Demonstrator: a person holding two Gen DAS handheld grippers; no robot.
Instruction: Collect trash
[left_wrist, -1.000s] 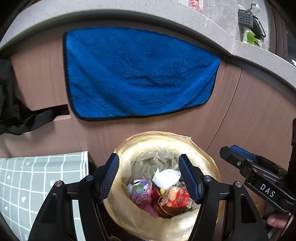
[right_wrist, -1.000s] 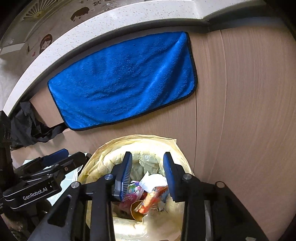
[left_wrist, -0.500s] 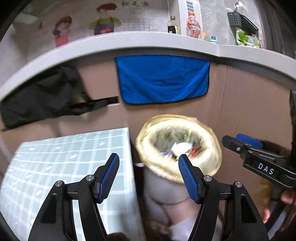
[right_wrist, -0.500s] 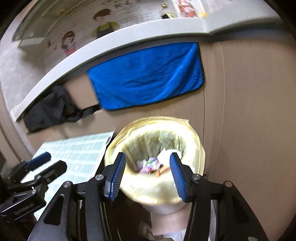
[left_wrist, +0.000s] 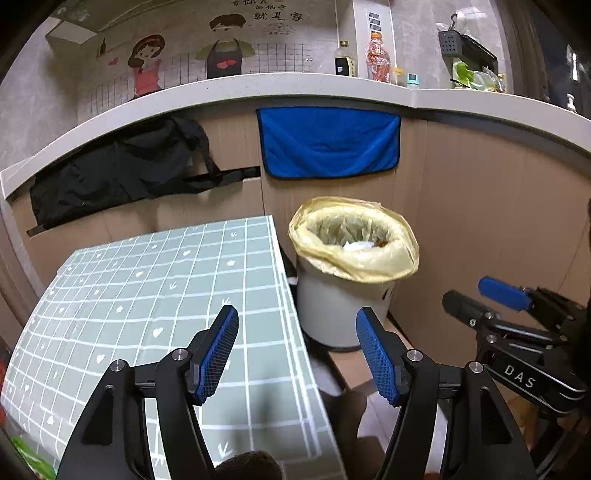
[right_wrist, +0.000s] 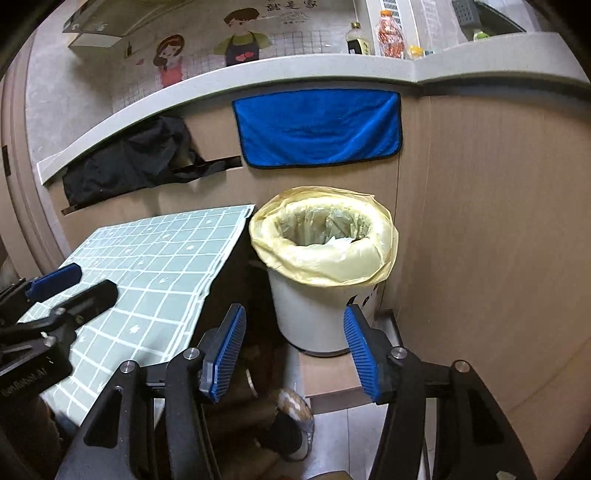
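**Both claws empty, bin ahead**

My left gripper (left_wrist: 297, 356) has its jaws wide apart, nothing between the blue pads. My right gripper (right_wrist: 293, 352) is opening at this moment, jaws already wide, also nothing in them. No trash in either claw.

Trash bin (left_wrist: 341, 314): white body, yellow liner bag (left_wrist: 352, 240) folded over the rim. From the left gripper it sits ahead and slightly to the right, beyond the right fingertip. From the right gripper it is straight ahead, framed between the two fingers, well apart from the pads. Something white shows inside the liner (can't make out the rest of the contents from this angle).

Table with green grid tablecloth (left_wrist: 155, 295): ahead-left of the left gripper, its near edge running under the left finger. The cloth's right edge hangs just beside the bin.

My right gripper shows in the left view off to the right, low, at about the bin's base height. The left one shows in the right view at far left, over the tablecloth.

Beyond the bin: wood-panel counter front with a blue towel (left_wrist: 328, 142) hanging directly above the bin and a black garment (left_wrist: 118, 173) draped further left. Bottles (left_wrist: 377, 57) on the countertop above.
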